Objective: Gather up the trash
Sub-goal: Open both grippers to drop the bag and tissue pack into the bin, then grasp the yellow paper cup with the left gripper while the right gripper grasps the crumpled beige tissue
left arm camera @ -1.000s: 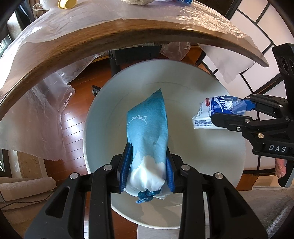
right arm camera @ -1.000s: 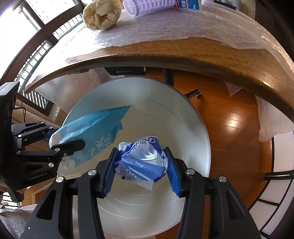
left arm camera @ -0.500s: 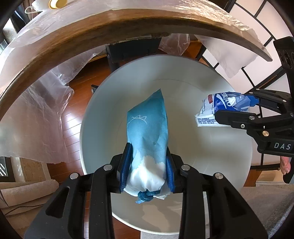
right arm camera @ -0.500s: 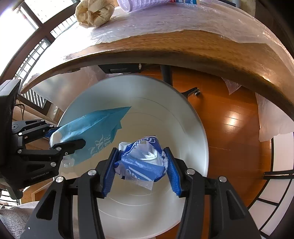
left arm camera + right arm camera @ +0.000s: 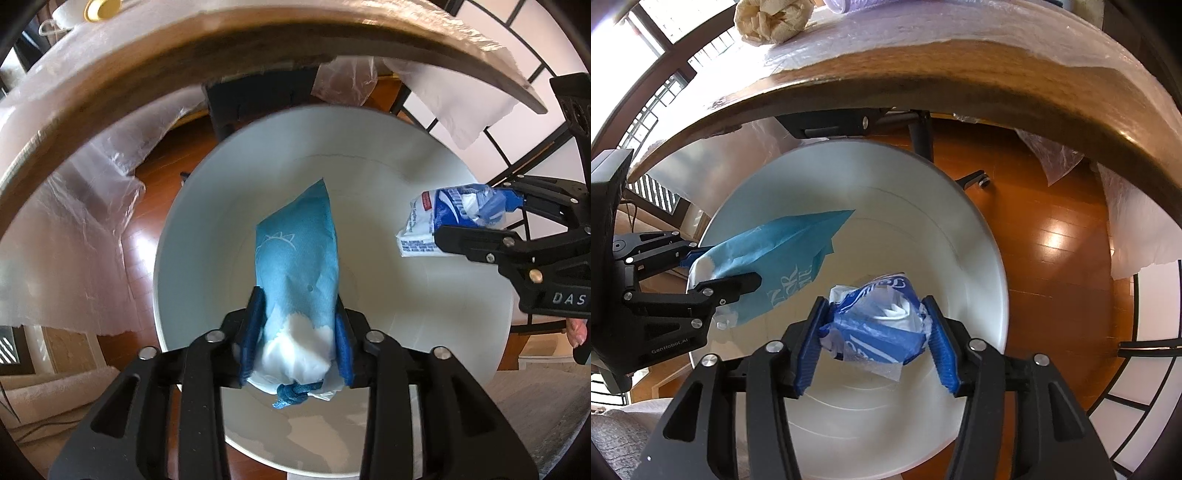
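A white round trash bin [image 5: 461, 314] stands on the floor below the table edge; it also shows in the right wrist view [image 5: 960, 266]. My left gripper [image 5: 297, 325] is shut on a light blue paper bag [image 5: 297, 254] and holds it over the bin's opening; the bag also shows in the right wrist view [image 5: 783, 254]. My right gripper [image 5: 873, 332] is shut on a crumpled blue and white wrapper [image 5: 875, 328], also over the bin. The wrapper shows in the left wrist view [image 5: 447, 218] at the right.
A curved wooden table edge [image 5: 184, 62] covered with clear plastic sheet runs above the bin. On the table lie a crumpled beige paper ball [image 5: 772, 18] and a yellow lid [image 5: 101, 4]. Wooden floor [image 5: 1052, 258] surrounds the bin.
Both grippers have moved down and closer to the bin, each still holding its piece of trash. The bin fills more of both views.
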`<state>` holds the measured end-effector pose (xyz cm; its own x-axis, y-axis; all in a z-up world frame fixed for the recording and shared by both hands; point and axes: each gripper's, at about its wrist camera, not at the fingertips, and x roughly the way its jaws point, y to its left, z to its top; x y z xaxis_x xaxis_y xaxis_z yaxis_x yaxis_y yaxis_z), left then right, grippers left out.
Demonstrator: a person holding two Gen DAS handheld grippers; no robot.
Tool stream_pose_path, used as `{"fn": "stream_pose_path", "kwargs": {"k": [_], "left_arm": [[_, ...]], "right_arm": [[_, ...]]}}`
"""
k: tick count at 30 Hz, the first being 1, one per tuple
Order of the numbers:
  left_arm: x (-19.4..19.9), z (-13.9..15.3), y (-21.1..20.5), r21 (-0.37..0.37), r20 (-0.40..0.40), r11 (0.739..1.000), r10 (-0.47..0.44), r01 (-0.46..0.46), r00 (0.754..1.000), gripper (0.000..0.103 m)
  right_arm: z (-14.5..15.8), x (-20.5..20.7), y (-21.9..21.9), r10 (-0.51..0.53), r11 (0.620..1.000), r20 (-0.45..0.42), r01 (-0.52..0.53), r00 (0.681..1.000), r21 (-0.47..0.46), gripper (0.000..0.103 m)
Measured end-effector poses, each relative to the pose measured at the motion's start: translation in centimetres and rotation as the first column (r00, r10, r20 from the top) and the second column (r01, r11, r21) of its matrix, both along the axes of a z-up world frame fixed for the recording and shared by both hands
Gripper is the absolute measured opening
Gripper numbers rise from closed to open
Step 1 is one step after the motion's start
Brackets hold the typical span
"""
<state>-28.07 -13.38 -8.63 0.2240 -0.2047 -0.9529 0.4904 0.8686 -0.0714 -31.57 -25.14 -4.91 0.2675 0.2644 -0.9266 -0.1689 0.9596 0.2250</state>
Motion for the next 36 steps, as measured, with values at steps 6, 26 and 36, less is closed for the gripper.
{"fn": "stream_pose_path", "kwargs": {"k": [6, 26, 36], "left_arm": [[-0.1, 2.3, 1.3, -0.018, 0.059, 0.999, 0.046, -0.045, 0.997, 0.071], [3.0, 21.5, 7.7, -0.283, 0.512, 0.926, 0.365, -0.249, 0.777, 0.102], [10.0, 16.4, 8.2, -0.204, 0.372, 0.935, 0.350, -0.292, 0.860, 0.102]], "right_arm": [[3.2, -1.3, -1.2, -0.042, 0.998, 0.096, 0.046, 0.994, -0.038, 0.089], [21.1, -1.0, 3.4, 0.007, 0.961, 0.666, 0.179, 0.746, -0.210, 0.099], [14.9, 5.2, 6.7, -0.032, 0.999, 0.469, 0.042, 0.883, -0.012, 0.094]]}}
